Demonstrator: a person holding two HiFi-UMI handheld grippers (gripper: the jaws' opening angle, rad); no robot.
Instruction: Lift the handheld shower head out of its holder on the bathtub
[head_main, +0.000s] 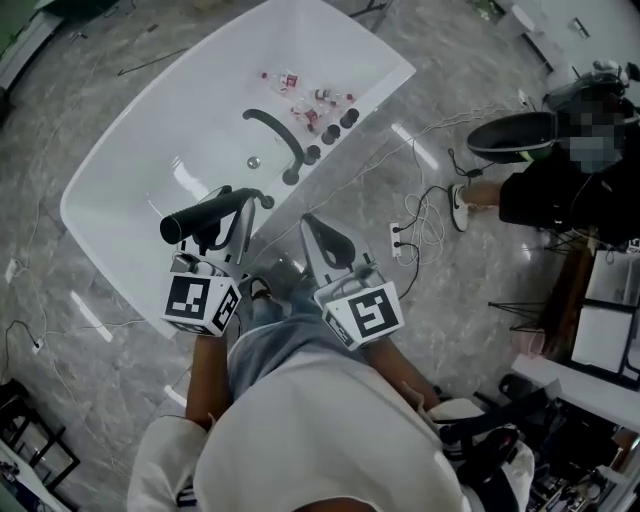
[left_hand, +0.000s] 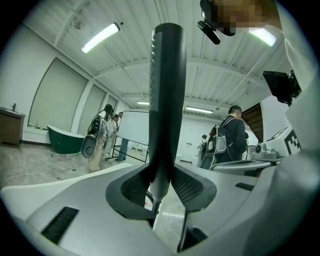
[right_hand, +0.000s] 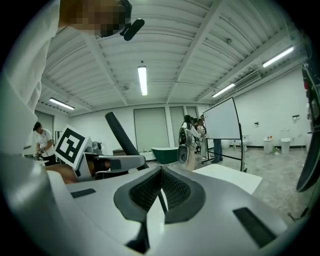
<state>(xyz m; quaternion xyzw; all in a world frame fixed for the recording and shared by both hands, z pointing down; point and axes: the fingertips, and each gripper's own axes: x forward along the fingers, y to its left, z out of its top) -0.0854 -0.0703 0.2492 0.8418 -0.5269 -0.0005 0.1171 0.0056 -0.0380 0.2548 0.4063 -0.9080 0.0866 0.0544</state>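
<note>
The black handheld shower head (head_main: 205, 218) hangs above the near rim of the white bathtub (head_main: 130, 150), lying crosswise in my left gripper (head_main: 238, 203). In the left gripper view its dark handle (left_hand: 166, 100) stands upright between the pads, which press on it from both sides. A metal hose end (left_hand: 156, 201) shows below it. My right gripper (head_main: 313, 222) is beside it to the right, with its pads together and nothing held. From the right gripper view the shower head (right_hand: 122, 134) is a dark slanted bar at the left, next to the left gripper's marker cube (right_hand: 70, 145).
A black curved faucet (head_main: 280, 135), round knobs (head_main: 335, 128) and small bottles (head_main: 300, 95) sit on the tub's far deck. Cables and a power strip (head_main: 397, 240) lie on the marble floor to the right. A seated person (head_main: 560, 190) is at the right edge.
</note>
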